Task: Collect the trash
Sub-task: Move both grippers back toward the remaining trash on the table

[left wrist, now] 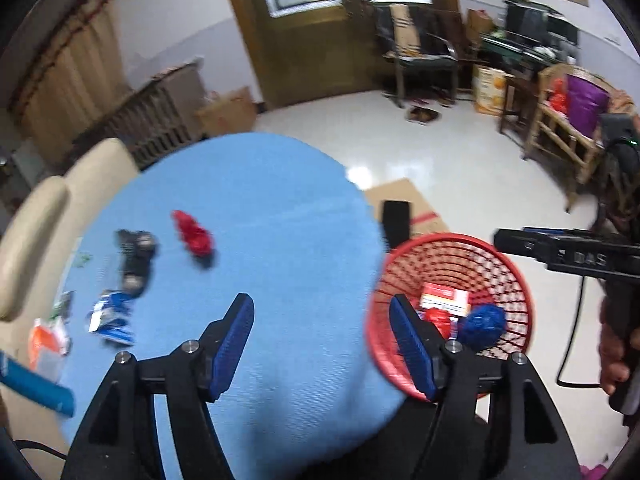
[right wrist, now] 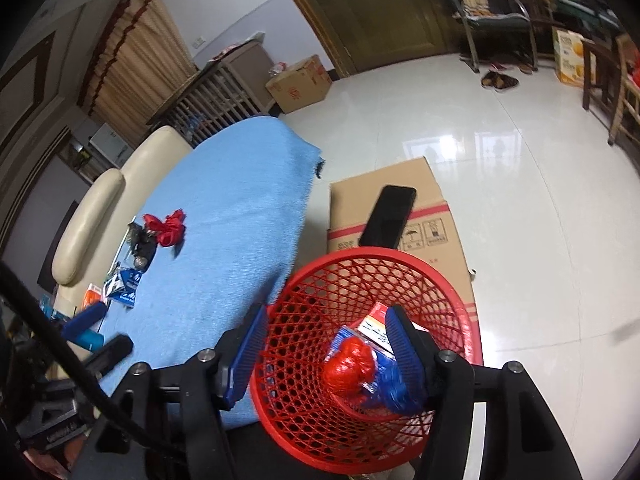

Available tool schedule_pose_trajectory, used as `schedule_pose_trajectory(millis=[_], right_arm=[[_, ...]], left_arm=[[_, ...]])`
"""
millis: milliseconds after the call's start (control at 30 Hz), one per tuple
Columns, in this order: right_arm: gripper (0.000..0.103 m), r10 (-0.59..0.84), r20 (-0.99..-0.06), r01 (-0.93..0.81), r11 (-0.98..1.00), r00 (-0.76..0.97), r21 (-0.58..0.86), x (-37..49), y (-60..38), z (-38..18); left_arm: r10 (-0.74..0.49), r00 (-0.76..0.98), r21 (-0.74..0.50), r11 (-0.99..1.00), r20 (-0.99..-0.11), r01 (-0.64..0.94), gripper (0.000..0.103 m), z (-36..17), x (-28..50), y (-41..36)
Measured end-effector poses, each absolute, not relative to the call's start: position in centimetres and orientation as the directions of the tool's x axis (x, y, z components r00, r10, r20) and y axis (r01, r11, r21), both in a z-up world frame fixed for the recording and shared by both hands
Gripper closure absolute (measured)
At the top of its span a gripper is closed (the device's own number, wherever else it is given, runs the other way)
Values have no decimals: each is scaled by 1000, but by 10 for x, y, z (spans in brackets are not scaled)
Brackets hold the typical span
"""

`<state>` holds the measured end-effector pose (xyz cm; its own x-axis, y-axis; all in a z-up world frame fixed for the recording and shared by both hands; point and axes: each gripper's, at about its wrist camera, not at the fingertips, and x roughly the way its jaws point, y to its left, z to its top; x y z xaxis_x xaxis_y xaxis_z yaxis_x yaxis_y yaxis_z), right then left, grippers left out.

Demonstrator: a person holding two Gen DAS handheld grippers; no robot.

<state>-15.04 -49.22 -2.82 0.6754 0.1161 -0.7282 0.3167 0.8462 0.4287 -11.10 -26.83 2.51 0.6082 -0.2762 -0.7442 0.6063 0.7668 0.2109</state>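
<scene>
Over the blue-covered desk [left wrist: 260, 208] the left gripper [left wrist: 322, 344] hovers level, its blue fingers [left wrist: 234, 344] spread wide and holding nothing. Left to right on the cloth lie an orange wrapper [left wrist: 46, 338], a blue-and-white packet [left wrist: 112, 316], a dark object [left wrist: 136, 258] and a red crumpled wrapper [left wrist: 194, 236]. Just off the desk's right edge stands the red mesh basket [left wrist: 516, 280]. Only the left view shows the right gripper's black body and the hand [left wrist: 616, 356] gripping it. The right view looks steeply down: the right gripper [right wrist: 326, 350] hangs over the basket, fingers [right wrist: 404, 354] spread and empty, above a red ball [right wrist: 350, 368], blue crumpled trash [right wrist: 394, 384] and a small carton [right wrist: 374, 326]. Behind, a black phone [right wrist: 388, 216] rests on a cardboard box [right wrist: 424, 184].
</scene>
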Motion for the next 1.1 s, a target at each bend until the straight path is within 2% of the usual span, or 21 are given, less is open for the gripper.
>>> schedule_pose_trajectory(millis=[333, 600, 1100], right_arm=[[38, 155, -686, 184, 900, 711, 395, -134, -436, 7], [33, 224, -660, 91, 909, 717, 407, -119, -391, 24], [33, 266, -677, -13, 935, 686, 354, -96, -330, 33]], left_arm=[[-203, 704, 258, 833, -681, 490, 32, 49, -109, -213], [-184, 734, 253, 861, -654, 441, 31, 58, -113, -181], [-155, 730, 198, 906, -666, 374, 31, 55, -106, -132]])
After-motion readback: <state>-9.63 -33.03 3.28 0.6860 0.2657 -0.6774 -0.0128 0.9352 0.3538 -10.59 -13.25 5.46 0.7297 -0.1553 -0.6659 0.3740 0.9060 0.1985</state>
